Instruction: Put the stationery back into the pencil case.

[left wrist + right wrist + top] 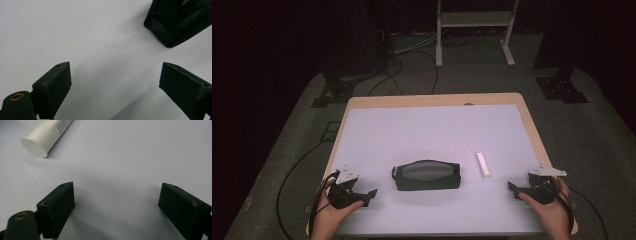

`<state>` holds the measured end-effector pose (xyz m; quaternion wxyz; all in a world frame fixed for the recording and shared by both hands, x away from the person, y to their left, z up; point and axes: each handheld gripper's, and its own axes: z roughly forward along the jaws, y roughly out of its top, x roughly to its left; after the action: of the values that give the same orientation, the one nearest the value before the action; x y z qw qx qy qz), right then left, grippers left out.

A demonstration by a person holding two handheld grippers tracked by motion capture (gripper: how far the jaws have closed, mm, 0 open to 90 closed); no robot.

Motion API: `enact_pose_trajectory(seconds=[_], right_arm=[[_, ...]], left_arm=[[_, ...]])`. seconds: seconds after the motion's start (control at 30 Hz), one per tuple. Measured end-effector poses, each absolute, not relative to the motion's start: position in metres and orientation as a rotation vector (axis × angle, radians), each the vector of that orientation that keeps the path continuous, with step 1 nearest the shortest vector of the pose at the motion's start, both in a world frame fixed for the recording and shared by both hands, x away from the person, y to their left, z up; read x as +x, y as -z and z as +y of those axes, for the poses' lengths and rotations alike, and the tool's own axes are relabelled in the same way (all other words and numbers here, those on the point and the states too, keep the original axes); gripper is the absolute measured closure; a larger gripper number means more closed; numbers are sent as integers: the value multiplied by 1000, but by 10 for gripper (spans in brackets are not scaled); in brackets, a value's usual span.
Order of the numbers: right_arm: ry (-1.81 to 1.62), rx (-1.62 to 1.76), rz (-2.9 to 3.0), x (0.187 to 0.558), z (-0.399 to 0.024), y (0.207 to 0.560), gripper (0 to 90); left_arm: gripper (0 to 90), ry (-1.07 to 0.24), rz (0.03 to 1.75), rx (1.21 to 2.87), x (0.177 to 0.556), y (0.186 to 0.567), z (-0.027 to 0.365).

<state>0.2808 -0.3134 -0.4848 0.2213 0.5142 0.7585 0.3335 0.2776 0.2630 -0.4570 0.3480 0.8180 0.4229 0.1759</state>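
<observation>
White desk: black pouch central; white tube, probably cream, right of it. Left gripper and right gripper, both spread empty, should approach level.

pouches: 1, black, table centre | tubes: 1, white, at its 3 o'clock | tables: 1 | grippers: 2

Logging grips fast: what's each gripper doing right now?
Left gripper: open, holding nothing.
Right gripper: open, holding nothing.
</observation>
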Motion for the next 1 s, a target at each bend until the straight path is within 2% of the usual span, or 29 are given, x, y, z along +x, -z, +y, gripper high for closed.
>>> enact_pose_trajectory(seconds=[0.33, 0.4, 0.53, 1.0], right_arm=[[-922, 1429, 2094, 281, -313, 485, 132], [-915, 1428, 2090, 280, -313, 484, 160], [-926, 1417, 2100, 278, -311, 481, 276], [-981, 1414, 2074, 282, -310, 467, 341]], left_arm=[[96, -473, 1104, 2145, 273, 469, 265], [88, -481, 1102, 2156, 273, 471, 264], [85, -482, 1109, 2157, 273, 475, 263], [59, -499, 1100, 2132, 272, 478, 265]])
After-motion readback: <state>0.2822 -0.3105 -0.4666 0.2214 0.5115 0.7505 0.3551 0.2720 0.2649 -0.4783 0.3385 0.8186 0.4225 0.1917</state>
